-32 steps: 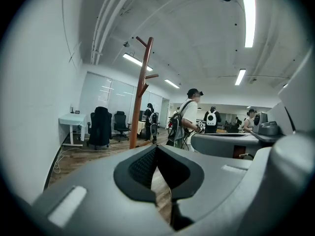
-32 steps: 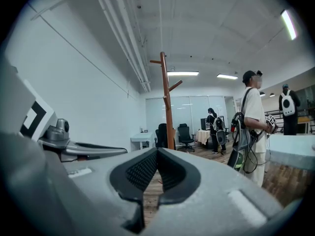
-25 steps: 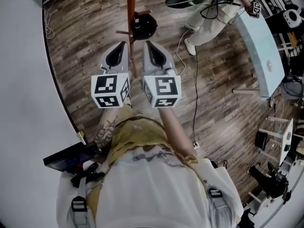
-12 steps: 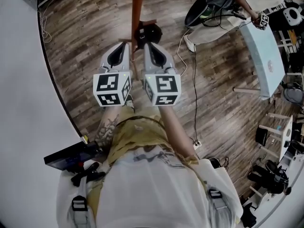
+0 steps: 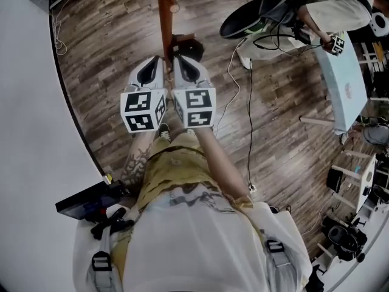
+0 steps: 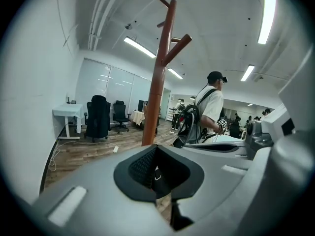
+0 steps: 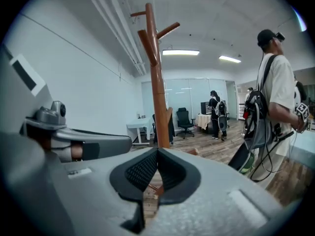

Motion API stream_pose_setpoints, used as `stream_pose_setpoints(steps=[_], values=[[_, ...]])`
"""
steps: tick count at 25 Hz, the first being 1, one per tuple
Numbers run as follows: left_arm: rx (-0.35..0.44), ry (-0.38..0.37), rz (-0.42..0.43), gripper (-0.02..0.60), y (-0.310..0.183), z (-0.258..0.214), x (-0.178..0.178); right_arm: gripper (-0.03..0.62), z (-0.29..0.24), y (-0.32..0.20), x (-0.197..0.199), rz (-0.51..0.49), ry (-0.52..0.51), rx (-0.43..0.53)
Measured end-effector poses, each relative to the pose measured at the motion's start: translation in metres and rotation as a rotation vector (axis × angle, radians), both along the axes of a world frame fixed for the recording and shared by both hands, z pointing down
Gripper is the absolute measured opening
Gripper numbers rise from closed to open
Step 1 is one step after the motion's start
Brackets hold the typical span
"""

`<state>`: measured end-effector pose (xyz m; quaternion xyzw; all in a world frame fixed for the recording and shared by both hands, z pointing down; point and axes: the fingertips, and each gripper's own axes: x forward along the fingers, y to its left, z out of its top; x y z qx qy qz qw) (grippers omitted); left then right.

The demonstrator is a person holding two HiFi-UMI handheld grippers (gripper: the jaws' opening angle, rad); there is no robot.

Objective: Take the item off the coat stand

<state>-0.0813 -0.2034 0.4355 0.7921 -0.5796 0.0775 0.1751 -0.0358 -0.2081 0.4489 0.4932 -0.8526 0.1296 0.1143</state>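
My left hand-held gripper (image 5: 157, 62) and right hand-held gripper (image 5: 180, 62) were closed and empty. The dark item (image 5: 187, 45) hung untaken on the coat stand (image 5: 165, 17).

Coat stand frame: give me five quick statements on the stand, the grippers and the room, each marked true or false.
1. The coat stand is reddish brown. True.
2. Its upper pegs carry a coat. False: they are bare.
3. The left gripper and the right gripper both have their jaws together with nothing between them. True.
4. The floor is grey carpet. False: it is wood planks.
5. A dark item sits by the pole, just beyond the grippers in the head view. True.
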Motion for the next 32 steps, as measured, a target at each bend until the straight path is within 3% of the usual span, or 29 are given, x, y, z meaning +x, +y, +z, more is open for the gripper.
stream_pose_setpoints(steps=[13,23,32], values=[[-0.100,-0.021,-0.070,-0.003,-0.004,0.044,-0.026,0.006,0.045,-0.016,-0.022,-0.050,0.053,-0.092],[-0.139,-0.023,-0.086,-0.003,-0.001,0.056,-0.034,0.118,0.081,-0.030,-0.028,-0.078,0.109,-0.176],[-0.154,-0.031,-0.113,-0.003,0.002,0.061,-0.047,0.125,0.109,-0.052,-0.034,-0.062,0.203,-0.213]])
